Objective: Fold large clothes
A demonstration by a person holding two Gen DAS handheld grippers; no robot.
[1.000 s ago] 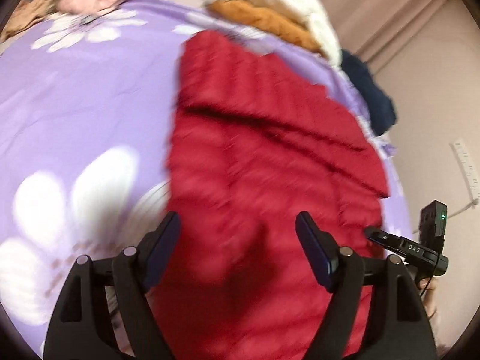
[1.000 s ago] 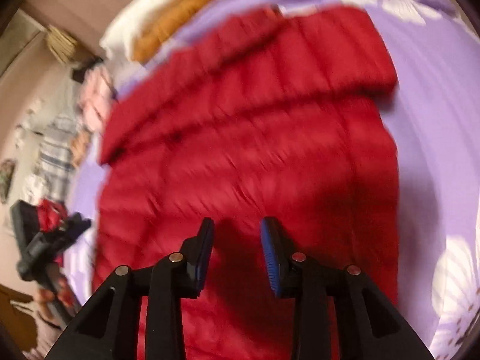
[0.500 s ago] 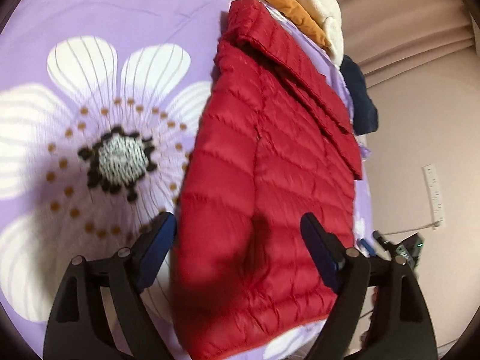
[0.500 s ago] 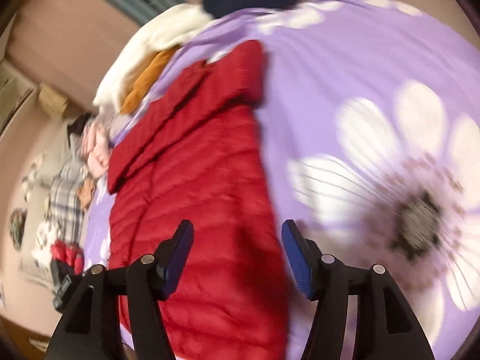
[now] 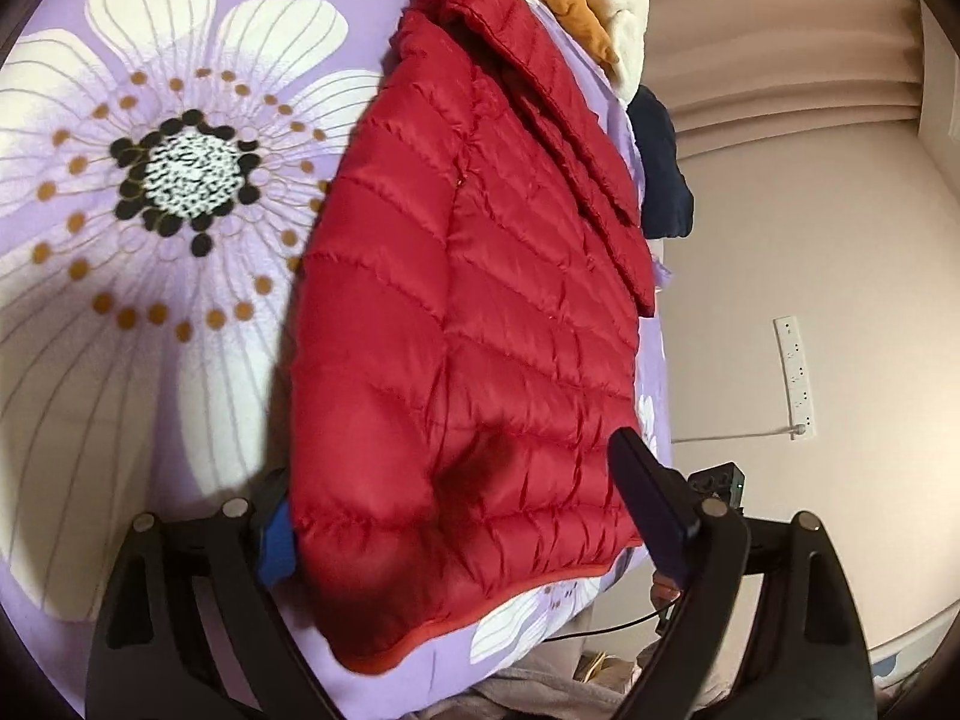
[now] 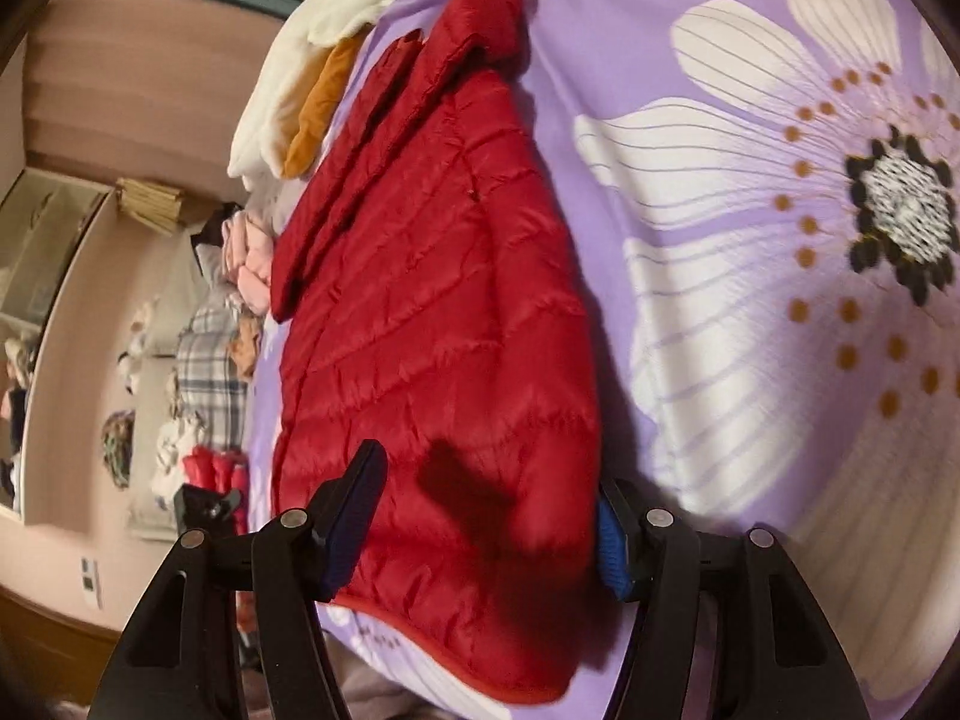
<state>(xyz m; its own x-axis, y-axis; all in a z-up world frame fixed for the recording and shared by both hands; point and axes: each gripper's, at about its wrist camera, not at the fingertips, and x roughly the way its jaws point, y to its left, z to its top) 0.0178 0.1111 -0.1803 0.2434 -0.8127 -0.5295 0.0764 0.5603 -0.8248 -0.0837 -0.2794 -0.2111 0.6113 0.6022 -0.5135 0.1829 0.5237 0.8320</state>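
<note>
On bed: red jacket (image 5: 480, 312) half-folded on purple sheet (image 5: 150, 360).
Left gripper (image 5: 462, 516): spread wide, straddling near hem, not pinching.
Right gripper (image 6: 486, 522): spread, straddling hem, empty.
Advice: pinch both hem corners evenly before folding away.

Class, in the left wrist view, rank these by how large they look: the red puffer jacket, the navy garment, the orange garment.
1. red puffer jacket
2. navy garment
3. orange garment, which is partly hidden and farther off, so the last two are uncertain.

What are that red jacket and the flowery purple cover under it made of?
Red jacket: probably thin, slightly glossy nylon or polyester shell with puffy filling; stitched quilt lines bulge between seams. Purple cover: looks like smooth matte printed woven cloth, perhaps cotton or polyester.
</note>
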